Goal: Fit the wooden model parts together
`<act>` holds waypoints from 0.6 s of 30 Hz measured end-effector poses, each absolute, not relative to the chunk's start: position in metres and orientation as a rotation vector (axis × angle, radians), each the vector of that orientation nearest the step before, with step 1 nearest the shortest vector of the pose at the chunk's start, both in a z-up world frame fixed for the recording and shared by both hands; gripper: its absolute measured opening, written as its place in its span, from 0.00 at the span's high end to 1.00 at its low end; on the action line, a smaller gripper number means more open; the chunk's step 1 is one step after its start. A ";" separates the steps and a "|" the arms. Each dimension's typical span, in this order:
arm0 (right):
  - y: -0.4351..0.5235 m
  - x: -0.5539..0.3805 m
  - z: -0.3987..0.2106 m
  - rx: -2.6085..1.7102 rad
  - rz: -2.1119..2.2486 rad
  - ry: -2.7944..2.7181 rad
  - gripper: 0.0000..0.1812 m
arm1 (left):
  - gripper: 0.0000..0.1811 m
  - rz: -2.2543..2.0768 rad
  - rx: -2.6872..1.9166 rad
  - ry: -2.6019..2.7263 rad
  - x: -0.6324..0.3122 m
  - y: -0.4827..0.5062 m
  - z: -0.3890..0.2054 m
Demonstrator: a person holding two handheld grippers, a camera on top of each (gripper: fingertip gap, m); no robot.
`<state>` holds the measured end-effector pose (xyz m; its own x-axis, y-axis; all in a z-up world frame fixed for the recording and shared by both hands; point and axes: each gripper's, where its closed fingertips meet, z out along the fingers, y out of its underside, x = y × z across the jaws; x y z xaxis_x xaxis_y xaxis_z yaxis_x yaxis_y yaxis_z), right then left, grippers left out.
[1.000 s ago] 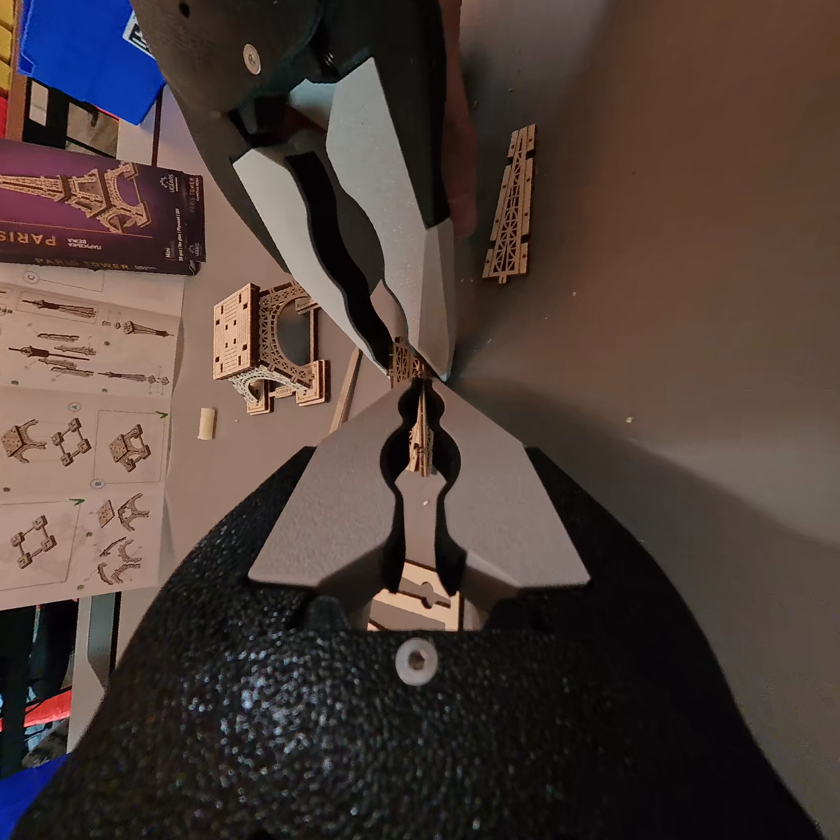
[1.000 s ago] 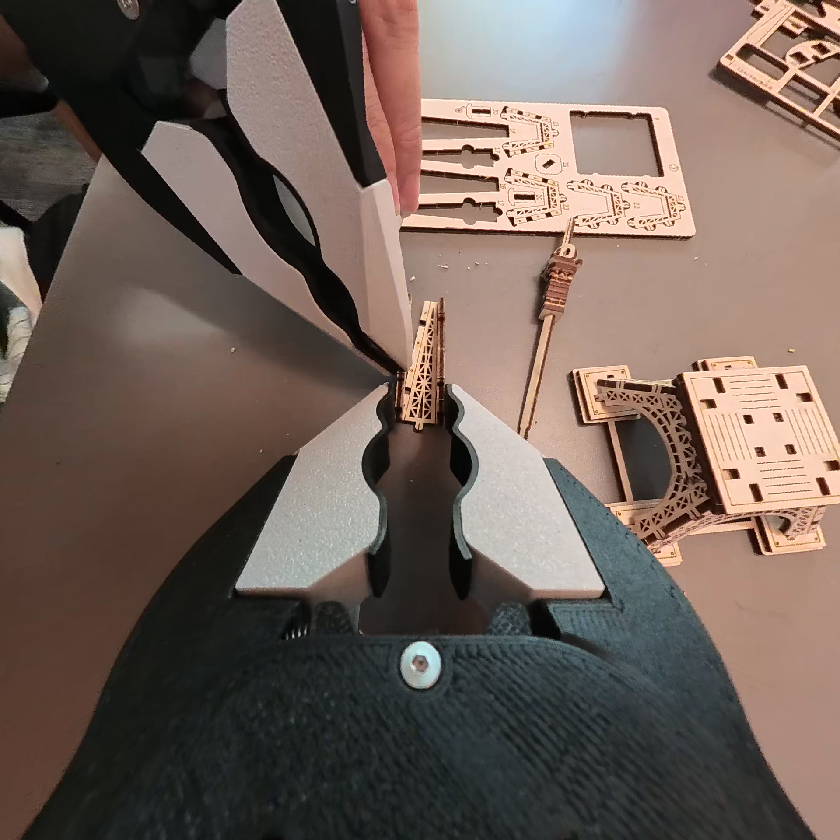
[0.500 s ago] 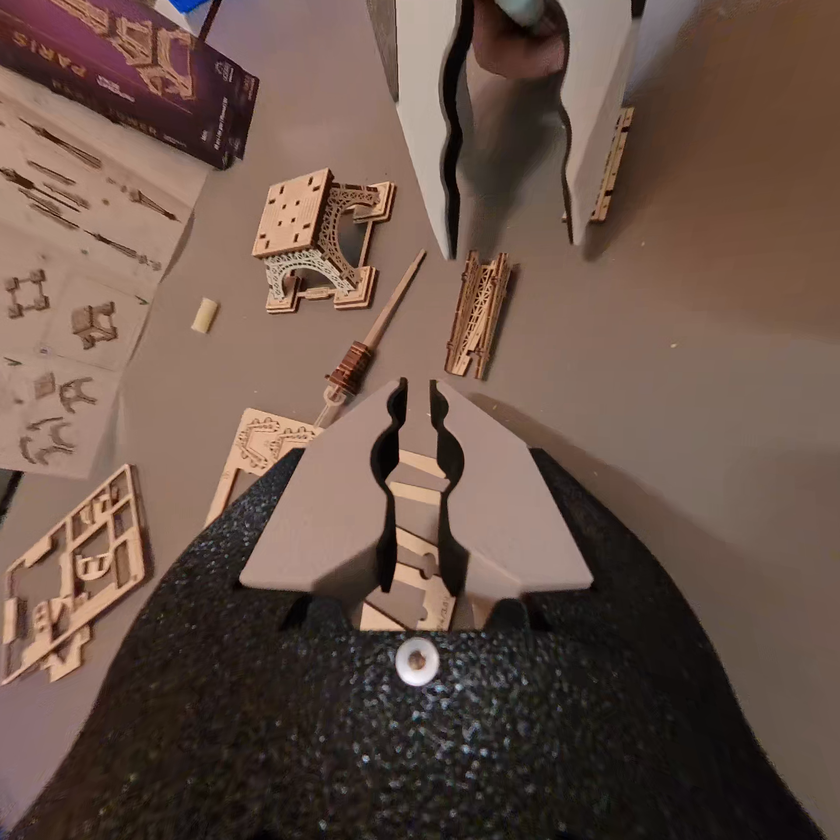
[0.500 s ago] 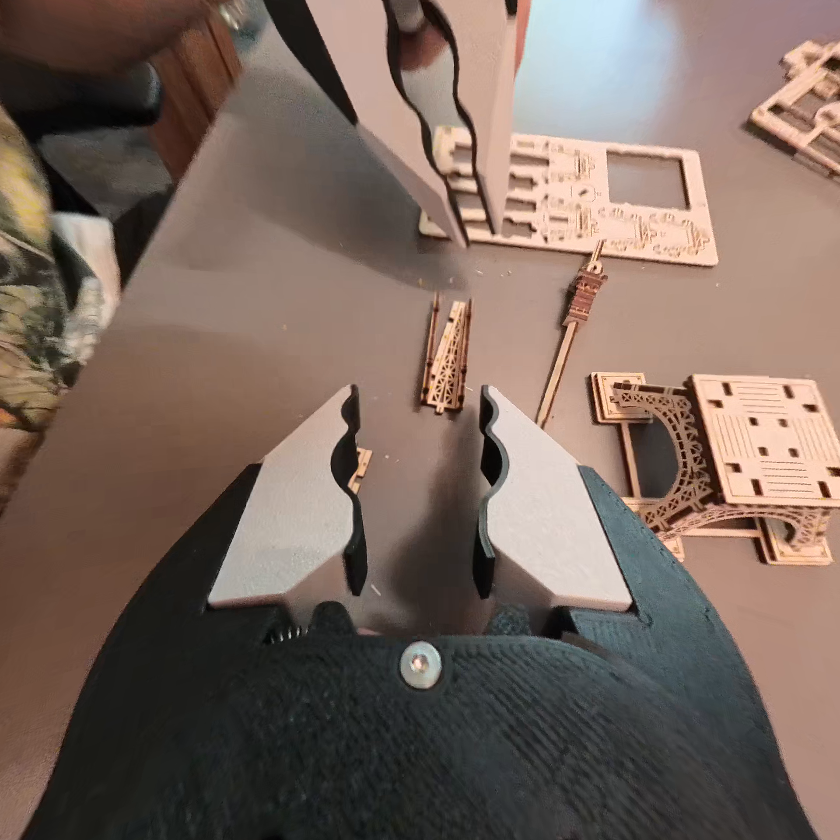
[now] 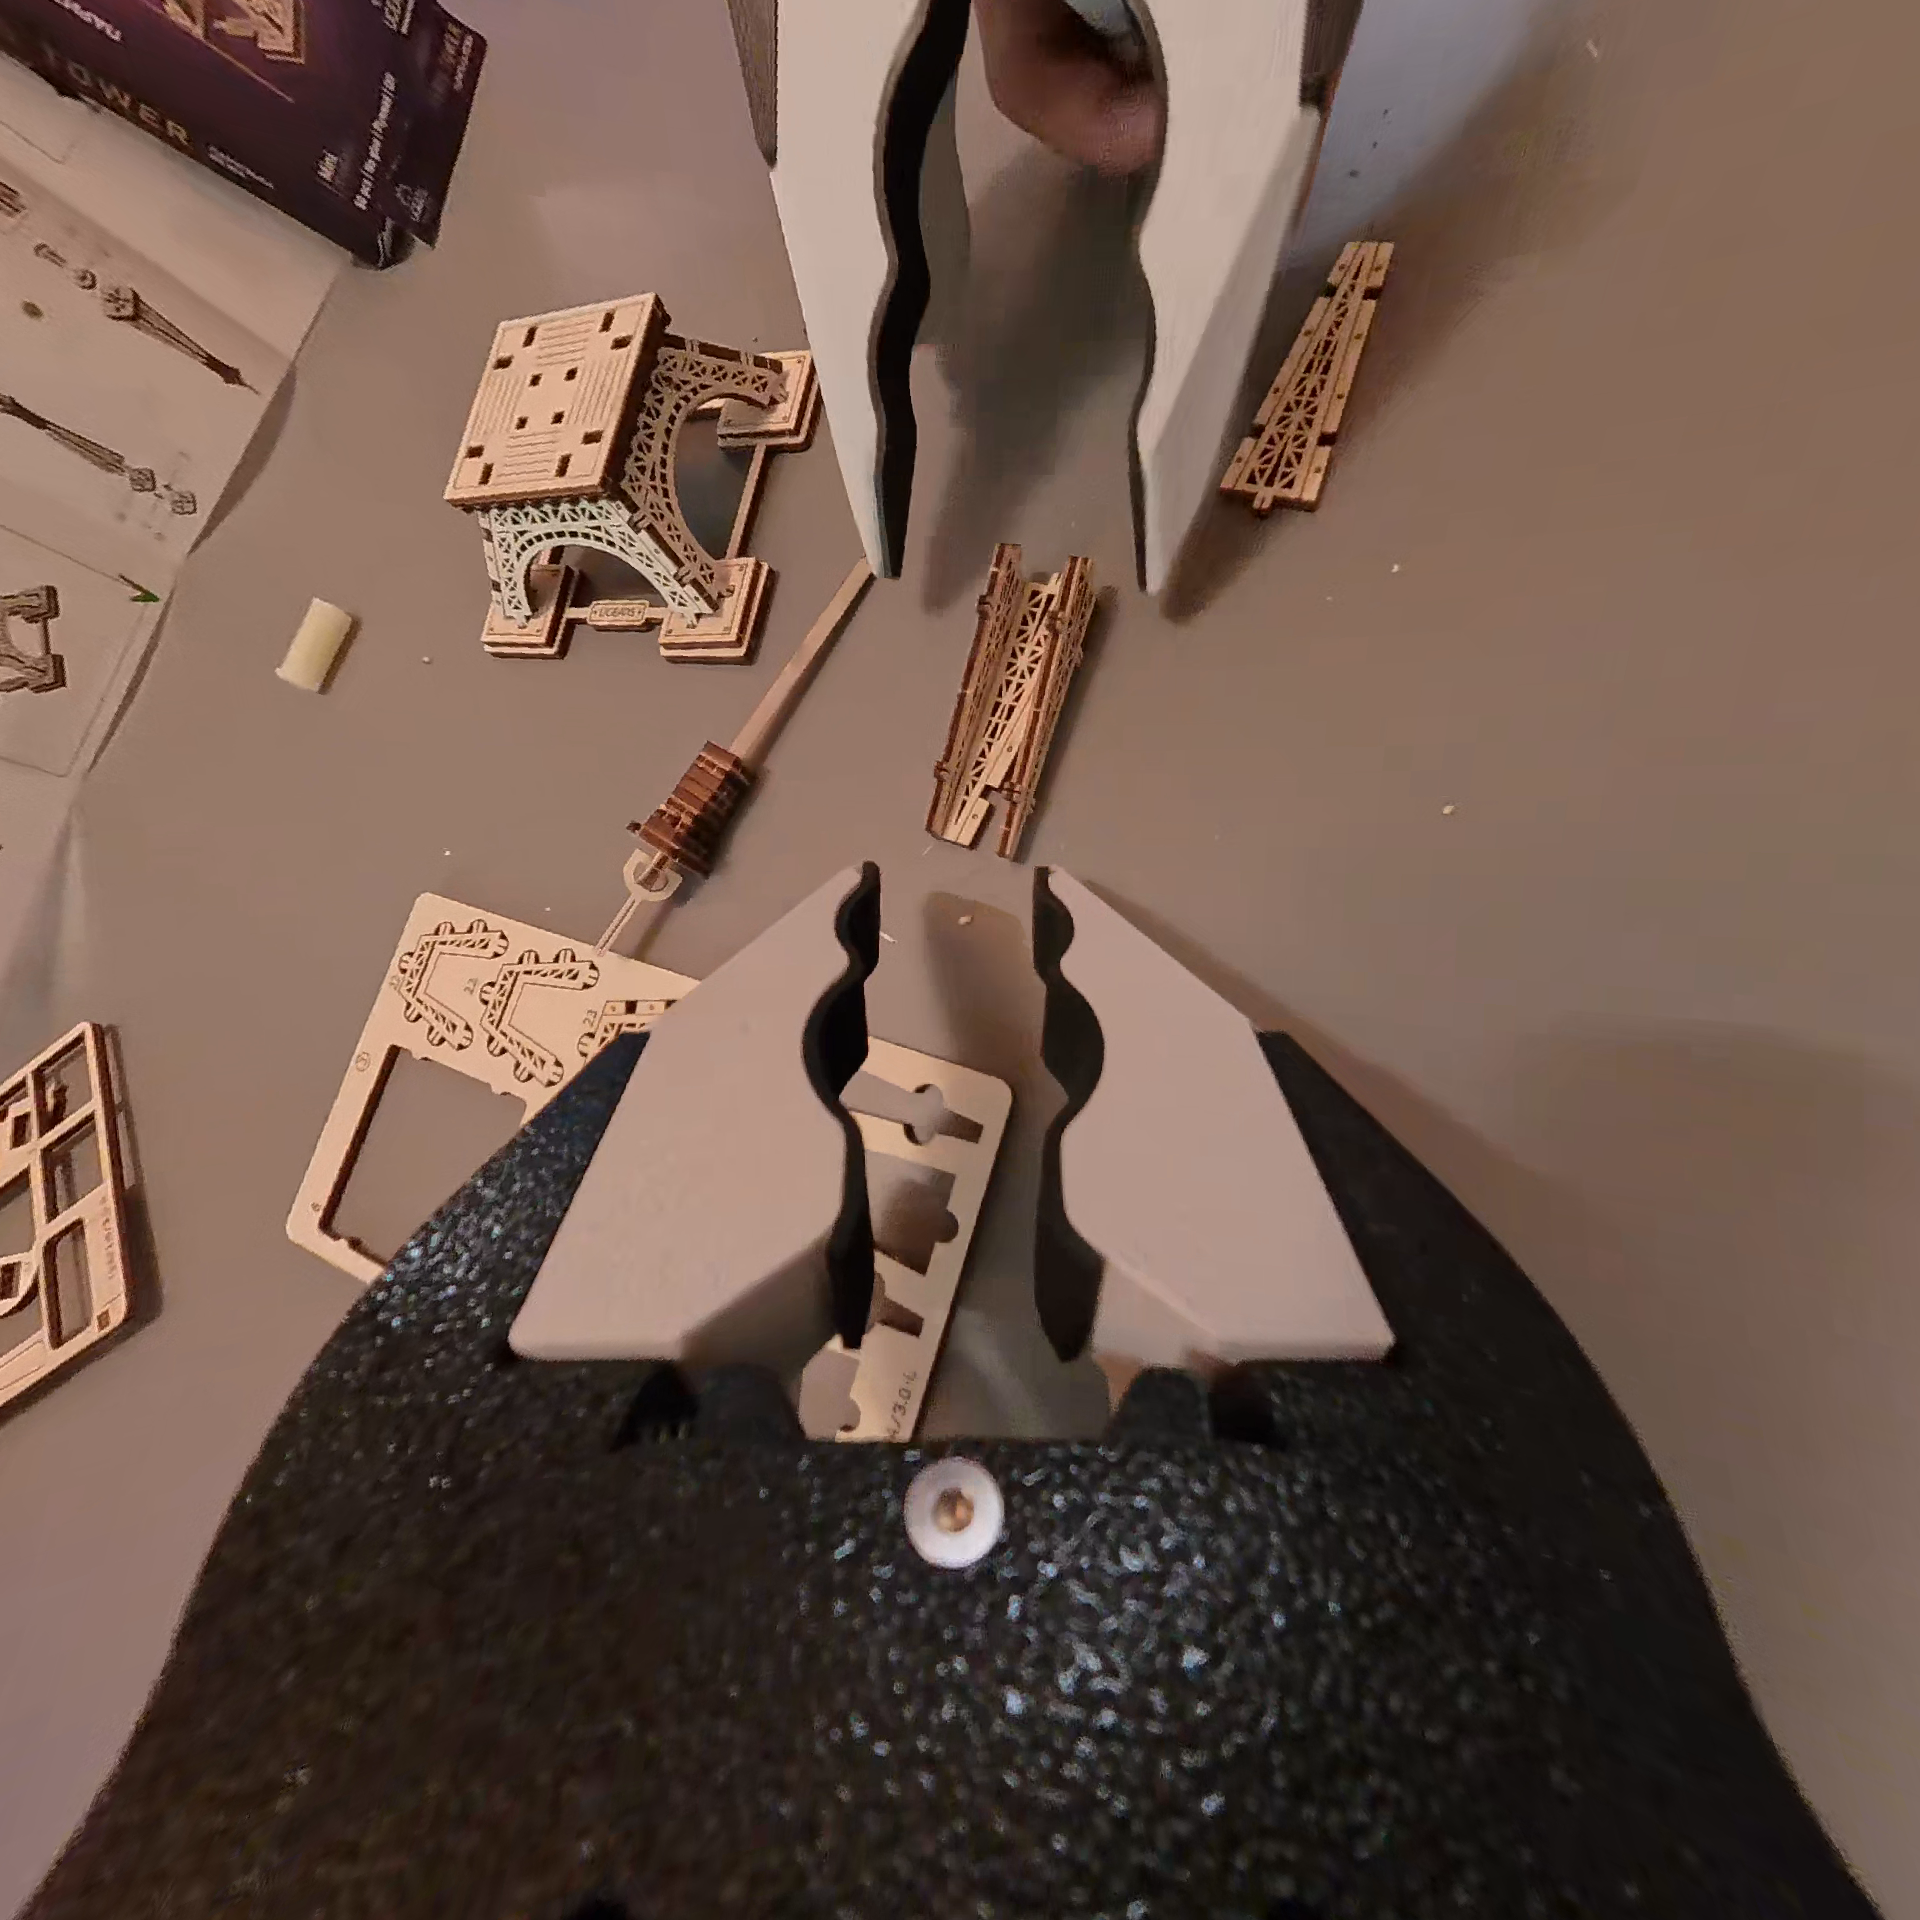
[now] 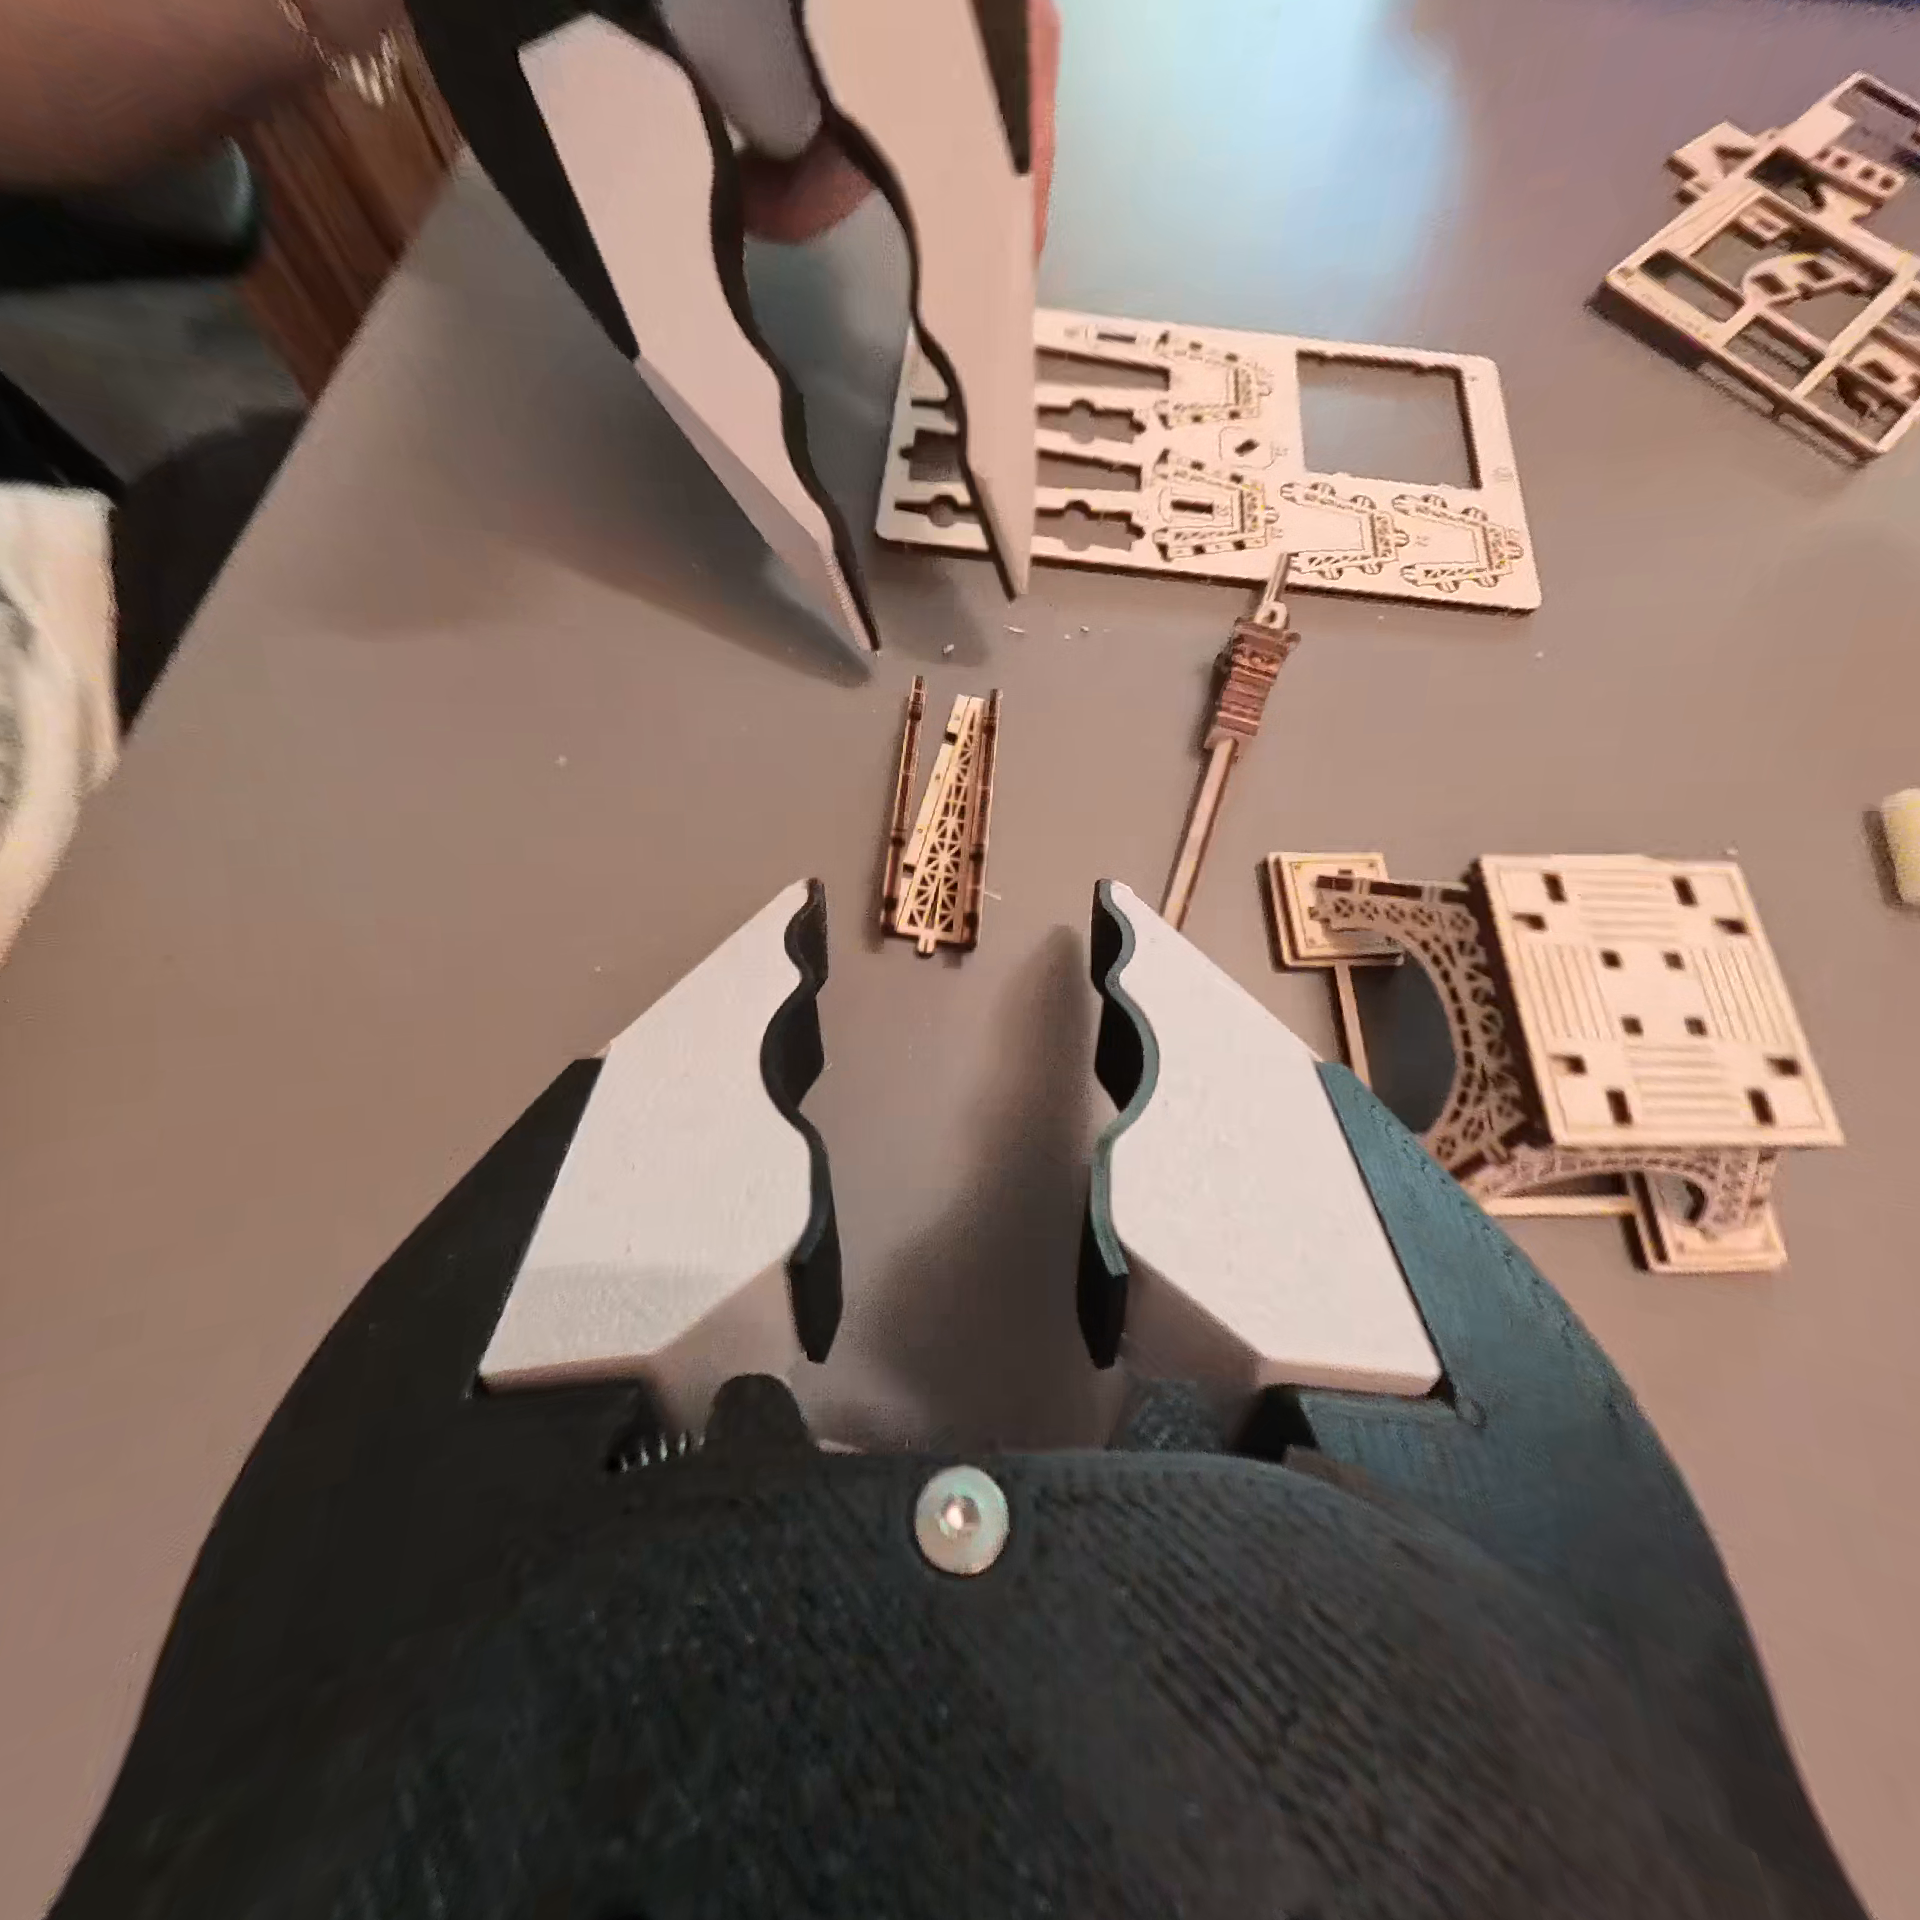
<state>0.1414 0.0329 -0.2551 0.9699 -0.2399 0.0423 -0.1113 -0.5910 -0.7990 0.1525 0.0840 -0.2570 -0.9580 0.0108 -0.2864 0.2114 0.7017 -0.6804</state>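
A joined wooden lattice tower section lies flat on the grey table, also in the right wrist view. My left gripper is open and empty just short of it. My right gripper is open and empty at its other end; it shows in the left wrist view too. The arched tower base lies on its side, also in the right wrist view. A spire with a dark ribbed collar lies between base and section. A single lattice panel lies farther off.
Punched-out part sheets lie on the table. A dark box and an instruction sheet are at the left. A small pale cylinder lies near the base. The table edge runs at the left. Some 6 cm of space lies between my two pairs of fingers. From either gripper's tips it is about 20 cm to the small pale cylinder.
Both grippers were shut on the lattice section a second ago. They have let it go, it now lies on the table, and both have drawn back and opened wider.
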 end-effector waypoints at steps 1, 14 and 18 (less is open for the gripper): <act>0.036 0.142 -0.259 -2.231 -0.203 0.225 0.73 | 0.85 -1.095 0.176 2.657 0.154 0.083 -0.257; 0.030 0.149 -0.234 -2.132 -0.371 0.265 0.80 | 0.82 -1.168 0.178 2.904 0.155 0.066 -0.268; 0.033 0.137 -0.218 -2.119 -0.473 0.211 0.87 | 0.84 -1.203 0.210 2.925 0.151 0.063 -0.268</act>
<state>0.1370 0.0331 -0.2184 0.9113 -0.3257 0.2520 0.0295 -0.5588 -0.8288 0.1509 0.0631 -0.2684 -0.9908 0.1328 -0.0243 0.1115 0.7031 -0.7023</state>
